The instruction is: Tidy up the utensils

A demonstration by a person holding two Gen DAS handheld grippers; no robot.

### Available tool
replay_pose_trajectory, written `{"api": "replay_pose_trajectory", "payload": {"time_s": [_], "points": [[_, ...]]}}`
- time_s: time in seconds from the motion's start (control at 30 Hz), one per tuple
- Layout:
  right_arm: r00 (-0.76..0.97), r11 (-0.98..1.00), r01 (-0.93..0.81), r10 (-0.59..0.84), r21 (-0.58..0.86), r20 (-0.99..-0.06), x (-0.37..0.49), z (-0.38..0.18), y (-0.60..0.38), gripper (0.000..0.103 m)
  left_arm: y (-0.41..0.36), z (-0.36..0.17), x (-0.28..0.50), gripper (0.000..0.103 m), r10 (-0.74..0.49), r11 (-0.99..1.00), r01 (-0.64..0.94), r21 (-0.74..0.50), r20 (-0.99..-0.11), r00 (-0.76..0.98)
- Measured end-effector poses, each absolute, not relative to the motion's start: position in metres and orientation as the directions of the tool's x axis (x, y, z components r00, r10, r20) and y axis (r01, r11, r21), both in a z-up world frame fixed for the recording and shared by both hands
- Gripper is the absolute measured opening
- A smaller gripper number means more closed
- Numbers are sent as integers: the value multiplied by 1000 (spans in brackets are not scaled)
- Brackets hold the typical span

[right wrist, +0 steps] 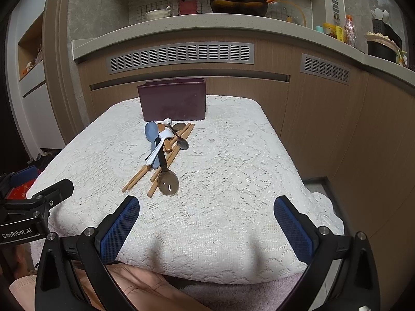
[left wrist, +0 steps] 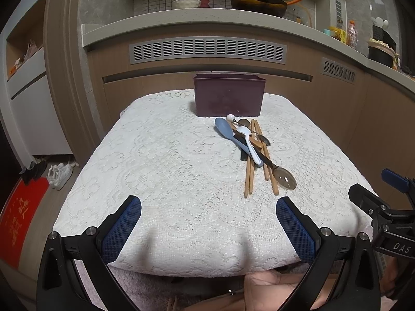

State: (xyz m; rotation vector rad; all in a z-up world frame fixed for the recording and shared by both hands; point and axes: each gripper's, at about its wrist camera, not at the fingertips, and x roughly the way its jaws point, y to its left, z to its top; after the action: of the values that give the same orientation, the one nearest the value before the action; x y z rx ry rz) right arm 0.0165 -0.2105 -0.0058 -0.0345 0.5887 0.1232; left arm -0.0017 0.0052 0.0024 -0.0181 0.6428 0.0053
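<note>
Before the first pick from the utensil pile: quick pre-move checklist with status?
1. Left gripper jaws open, empty: ok.
2. Right gripper jaws open, empty: ok.
3. Purple bin upright, top open: ok; contents cannot tell.
4. Utensils separated for a clean single grasp: not ok; white spoon, blue spoon and chopsticks overlap.
5. Path to pile unobstructed: ok.
6. Lace tablecloth flat: ok.

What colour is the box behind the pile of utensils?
Dark purple, a plum shade. The box shows best in the left wrist view.
</note>
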Motion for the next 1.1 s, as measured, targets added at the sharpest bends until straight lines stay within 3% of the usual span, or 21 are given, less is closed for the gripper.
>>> {"api": "replay_pose_trajectory", "payload": {"time_s": [1.1], "points": [[825, 992, -127, 106, 1, -555, 18, -7, -209, 103, 5, -2, 1, 103, 1, 1000, -12, -14, -605, 796]]}}
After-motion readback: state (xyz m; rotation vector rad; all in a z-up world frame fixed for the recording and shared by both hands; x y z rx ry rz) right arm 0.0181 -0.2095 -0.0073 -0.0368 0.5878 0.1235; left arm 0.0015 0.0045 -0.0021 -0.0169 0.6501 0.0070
